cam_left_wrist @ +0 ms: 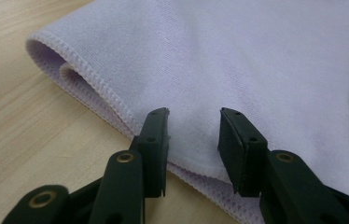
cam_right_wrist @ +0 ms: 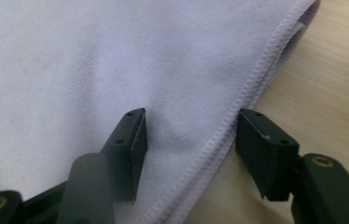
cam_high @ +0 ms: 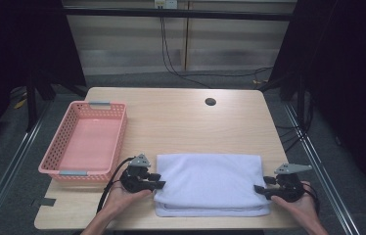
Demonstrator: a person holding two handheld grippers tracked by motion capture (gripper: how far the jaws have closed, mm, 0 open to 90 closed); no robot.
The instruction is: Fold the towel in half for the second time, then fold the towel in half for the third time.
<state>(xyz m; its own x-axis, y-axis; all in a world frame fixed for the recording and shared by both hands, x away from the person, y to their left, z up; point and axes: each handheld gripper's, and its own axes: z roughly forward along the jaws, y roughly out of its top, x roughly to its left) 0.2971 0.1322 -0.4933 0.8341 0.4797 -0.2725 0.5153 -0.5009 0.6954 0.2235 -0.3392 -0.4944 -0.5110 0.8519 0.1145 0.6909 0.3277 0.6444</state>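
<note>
On the desk (cam_high: 181, 122) near edge a folded towel (cam_high: 209, 182) lies; the left claw (cam_high: 159, 181) and right claw (cam_high: 258, 189) are spread at its ends, each to be closed squarely over all layers

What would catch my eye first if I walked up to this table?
Most likely the folded white towel lying at the near edge of the wooden table, with a hand-held left gripper at its left end and a right gripper at its right end, both with jaws open at the cloth's hem. Next, the empty pink basket on the table's left side.
</note>
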